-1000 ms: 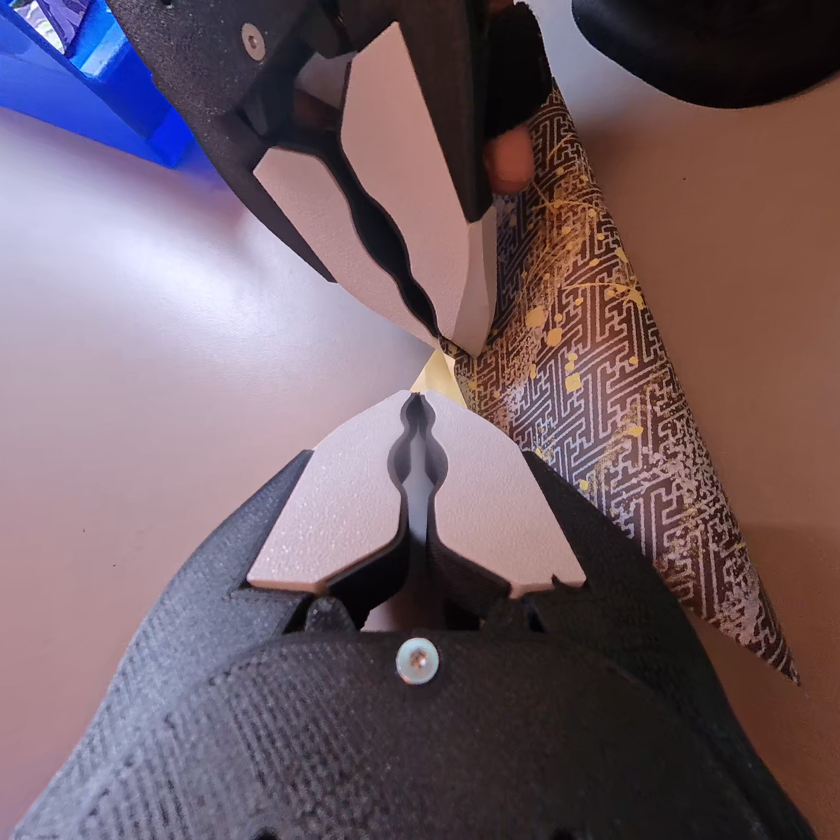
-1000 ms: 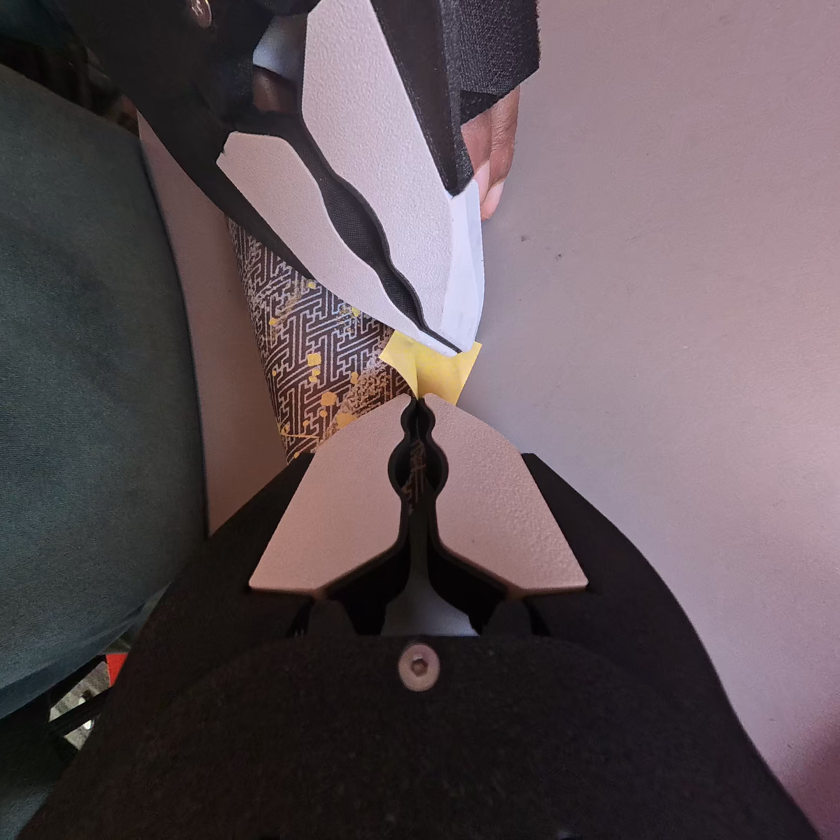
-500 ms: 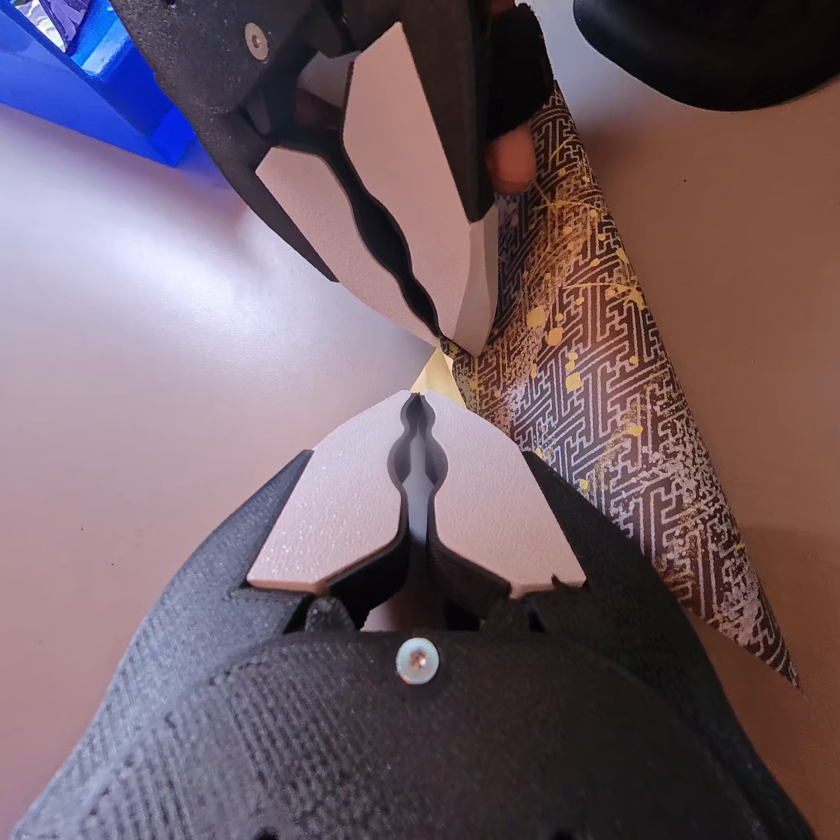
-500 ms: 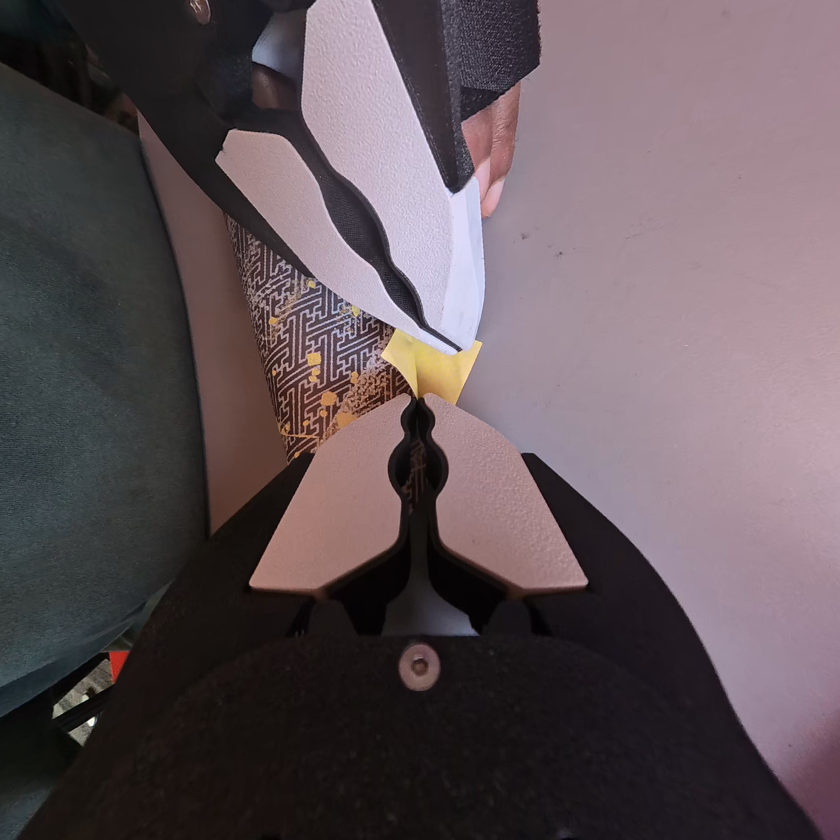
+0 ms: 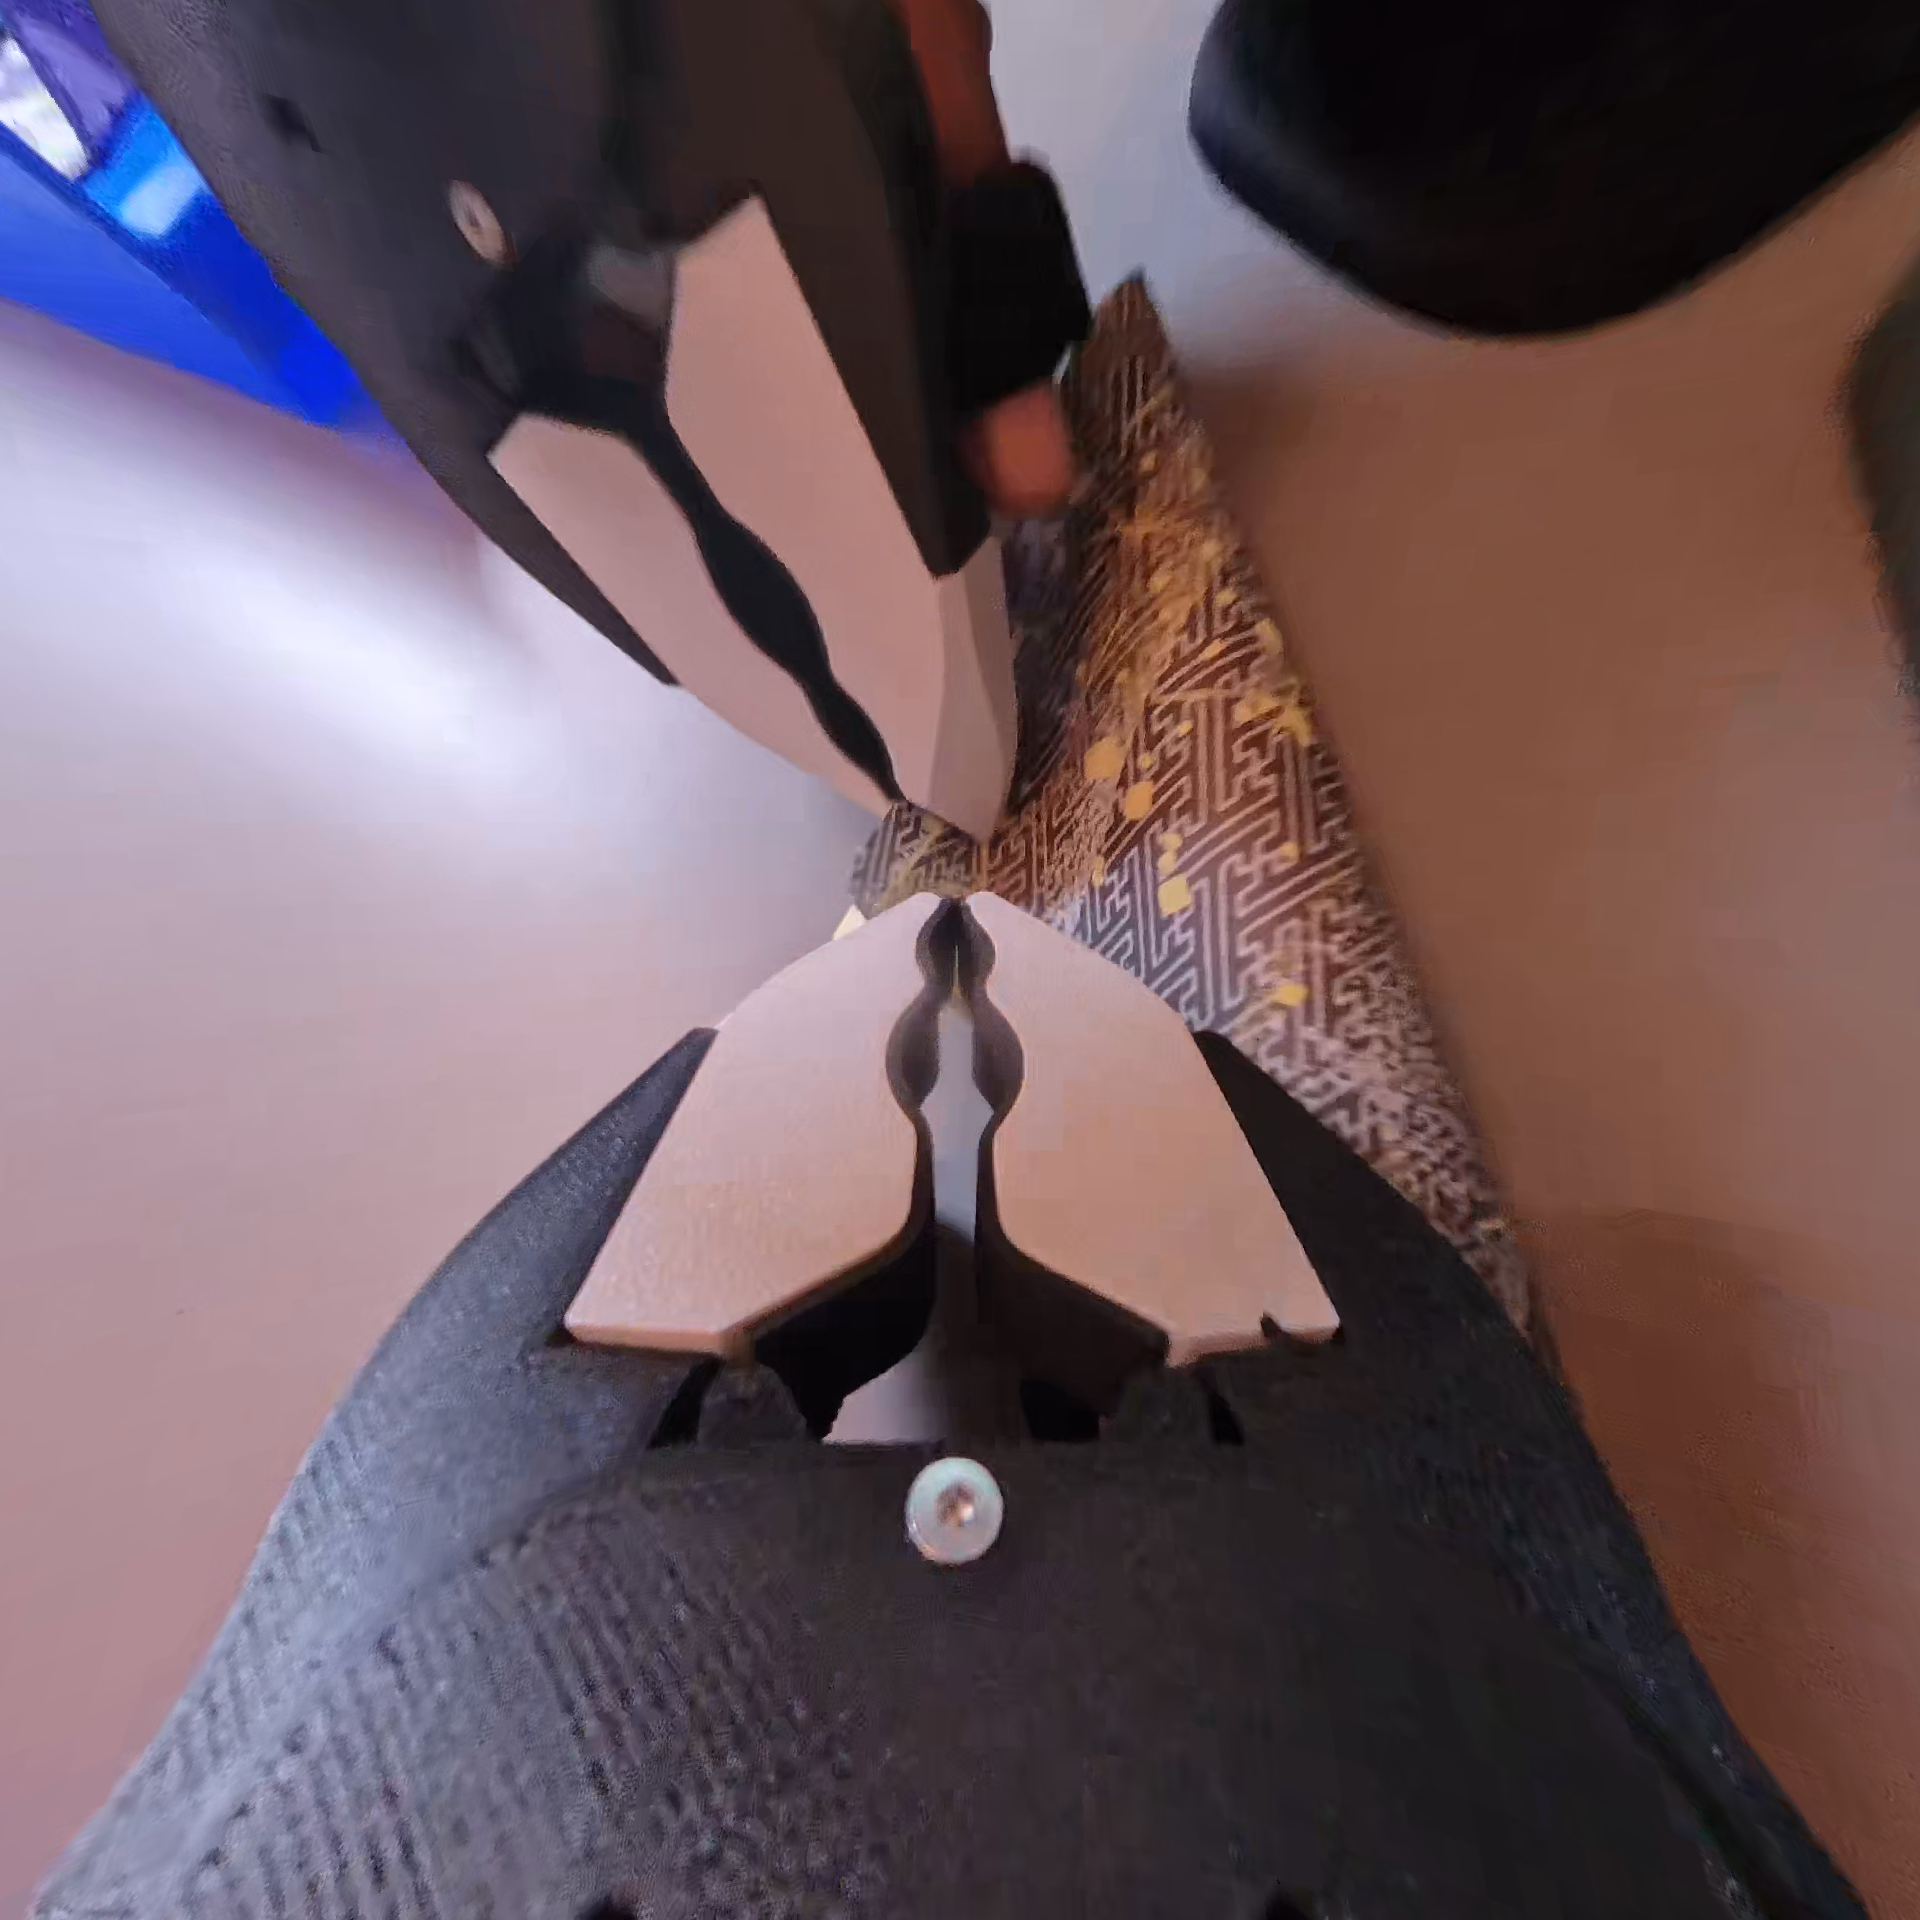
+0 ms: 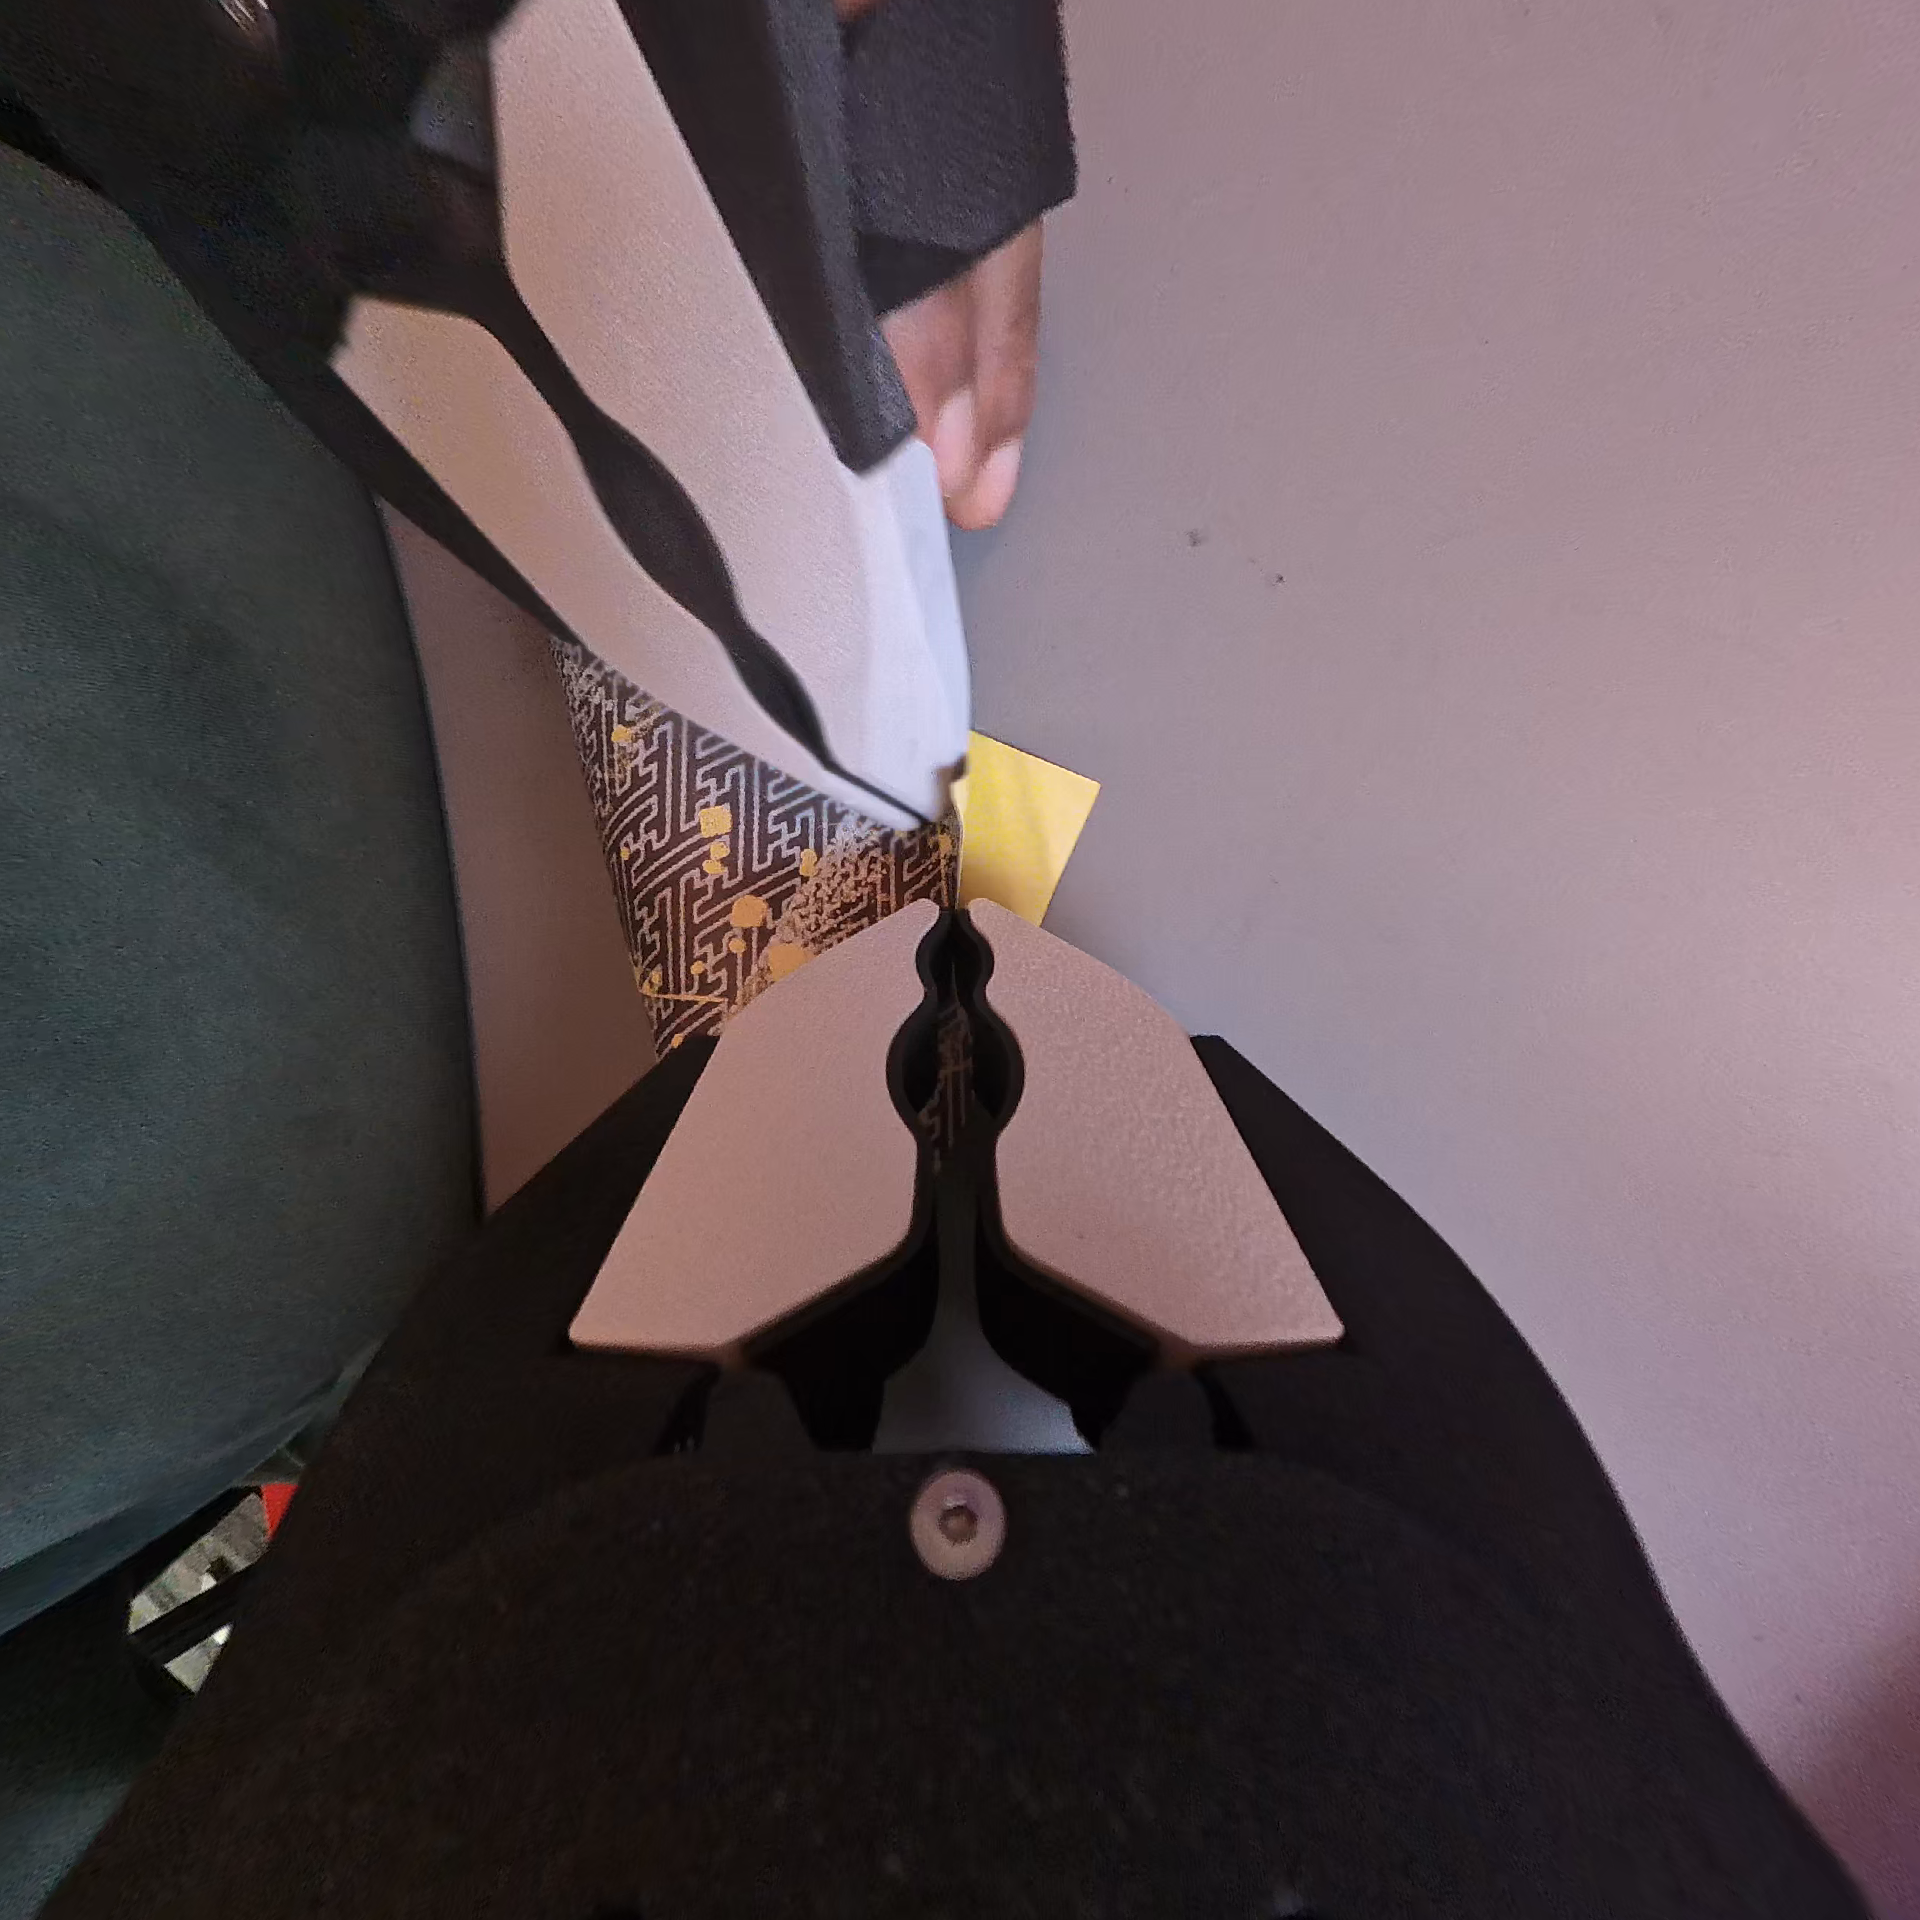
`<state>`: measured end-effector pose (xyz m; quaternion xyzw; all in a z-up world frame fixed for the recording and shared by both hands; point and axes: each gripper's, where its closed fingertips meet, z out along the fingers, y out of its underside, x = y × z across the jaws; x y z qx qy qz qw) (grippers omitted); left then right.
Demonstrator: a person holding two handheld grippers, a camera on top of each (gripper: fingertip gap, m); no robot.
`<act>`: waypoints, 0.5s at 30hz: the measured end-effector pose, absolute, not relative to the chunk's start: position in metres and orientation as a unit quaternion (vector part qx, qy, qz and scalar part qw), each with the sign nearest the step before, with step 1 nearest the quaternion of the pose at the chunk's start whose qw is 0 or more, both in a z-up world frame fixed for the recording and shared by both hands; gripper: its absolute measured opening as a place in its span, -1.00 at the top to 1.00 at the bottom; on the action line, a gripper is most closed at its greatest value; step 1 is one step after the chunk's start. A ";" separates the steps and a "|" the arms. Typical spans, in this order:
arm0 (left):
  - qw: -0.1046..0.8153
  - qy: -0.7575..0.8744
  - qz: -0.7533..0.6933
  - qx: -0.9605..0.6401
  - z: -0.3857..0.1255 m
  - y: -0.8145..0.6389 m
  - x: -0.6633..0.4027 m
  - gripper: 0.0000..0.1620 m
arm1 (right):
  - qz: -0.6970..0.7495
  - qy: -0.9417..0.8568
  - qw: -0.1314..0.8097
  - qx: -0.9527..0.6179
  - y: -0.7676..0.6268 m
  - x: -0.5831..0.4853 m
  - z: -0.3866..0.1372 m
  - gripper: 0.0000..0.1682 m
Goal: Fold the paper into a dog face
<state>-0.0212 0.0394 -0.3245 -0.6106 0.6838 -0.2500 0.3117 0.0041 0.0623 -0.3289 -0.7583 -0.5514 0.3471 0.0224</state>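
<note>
Black maze-patterned origami paper with gold flecks point(image 5: 1226, 883), folded to long triangle, lies along bench point(image 5: 312, 935) edge nearest person.

Change: yellow underside point(image 6: 1013, 831) showed at tip; patterned flap now turned over it in left view. Likely small fold step progressing.

Left gripper point(image 5: 951, 904) jaws closed, pinching tip. Right gripper point(image 6: 951, 904) jaws closed on paper edge.

Bench past tip open; blue bin point(image 5: 156, 260) at far corner.

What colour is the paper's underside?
Yellow, on the paper; clearest in the right wrist view.
</note>
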 end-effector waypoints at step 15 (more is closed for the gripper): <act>0.310 0.687 -0.220 -0.619 -0.333 0.038 -0.021 1.00 | 0.329 -0.541 0.082 -0.770 0.083 0.008 -0.322 0.88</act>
